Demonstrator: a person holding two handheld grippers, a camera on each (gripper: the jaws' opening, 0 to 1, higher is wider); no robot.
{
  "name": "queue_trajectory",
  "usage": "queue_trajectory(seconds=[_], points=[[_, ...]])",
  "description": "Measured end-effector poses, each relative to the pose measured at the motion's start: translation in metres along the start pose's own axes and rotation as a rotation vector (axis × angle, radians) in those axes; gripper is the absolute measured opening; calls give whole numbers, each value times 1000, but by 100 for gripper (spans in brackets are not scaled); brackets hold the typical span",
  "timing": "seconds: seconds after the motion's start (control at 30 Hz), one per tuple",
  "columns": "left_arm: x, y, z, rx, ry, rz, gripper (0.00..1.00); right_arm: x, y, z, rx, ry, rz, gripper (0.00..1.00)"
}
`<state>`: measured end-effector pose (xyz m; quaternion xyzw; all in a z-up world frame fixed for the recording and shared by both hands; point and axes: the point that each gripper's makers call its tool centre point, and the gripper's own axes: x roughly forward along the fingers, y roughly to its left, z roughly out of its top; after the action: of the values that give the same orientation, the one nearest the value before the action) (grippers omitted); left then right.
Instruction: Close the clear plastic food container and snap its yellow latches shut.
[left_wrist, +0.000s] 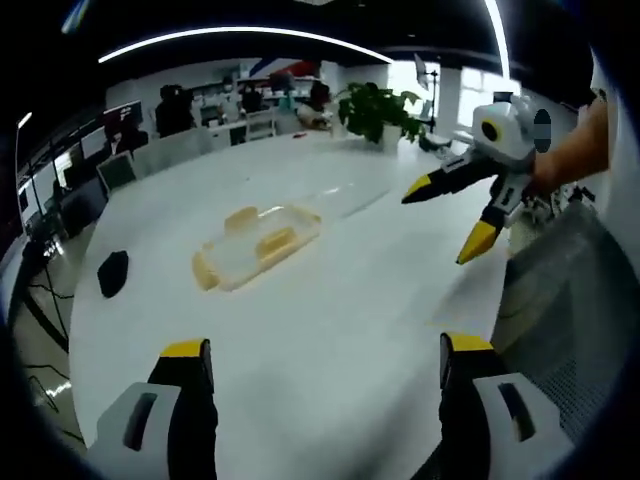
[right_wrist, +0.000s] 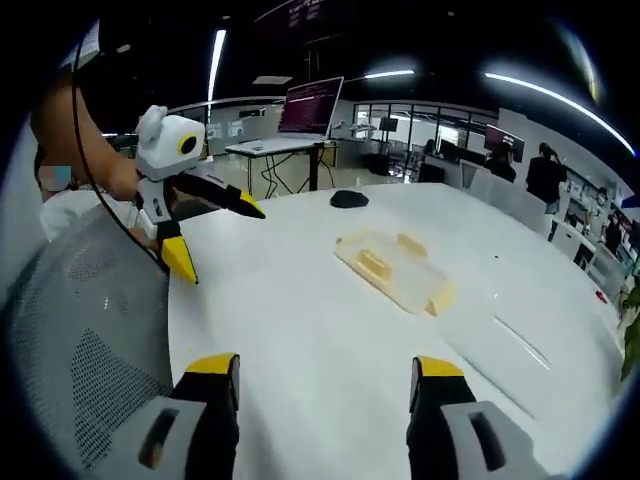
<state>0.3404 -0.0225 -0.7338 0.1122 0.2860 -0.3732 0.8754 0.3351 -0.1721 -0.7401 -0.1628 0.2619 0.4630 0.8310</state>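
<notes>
Right now, in the left gripper view, the left gripper (left_wrist: 325, 365) hangs low over the white tabletop (left_wrist: 380, 300) with its yellow-tipped jaws spread wide and nothing between them. The clear plastic food container (left_wrist: 255, 247) lies well ahead, toward eleven o'clock, its yellow latches (left_wrist: 240, 217) showing at the edges; whether the lid is seated I cannot tell from here. The right gripper (left_wrist: 450, 222) comes in at two o'clock, held up off the surface, jaws parted and empty. A small dark object (left_wrist: 112, 272) sits out at nine o'clock, and a potted plant (left_wrist: 378, 110) stands at the far edge, around one o'clock.

In the right gripper view, that gripper's own jaws (right_wrist: 325, 380) stand wide apart at six o'clock, with the container (right_wrist: 395, 270) near centre, just toward one o'clock, and well apart from them. The left gripper (right_wrist: 215, 235) hovers at ten o'clock, released. An open laptop (right_wrist: 305, 115) rests on a desk beyond, at twelve o'clock.

I'd judge this the approach: neither gripper touches the container. Next, both should close in, steady the box and press a latch down.
</notes>
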Motion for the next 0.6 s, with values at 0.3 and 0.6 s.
queue_trajectory(seconds=[0.3,0.6], points=[[11,17,7,53,21,-42,90,9,-17,2,-40,25,2,66],[21,33,15,93,25,-47,88,17,-39,4,-37,39,-11,63]])
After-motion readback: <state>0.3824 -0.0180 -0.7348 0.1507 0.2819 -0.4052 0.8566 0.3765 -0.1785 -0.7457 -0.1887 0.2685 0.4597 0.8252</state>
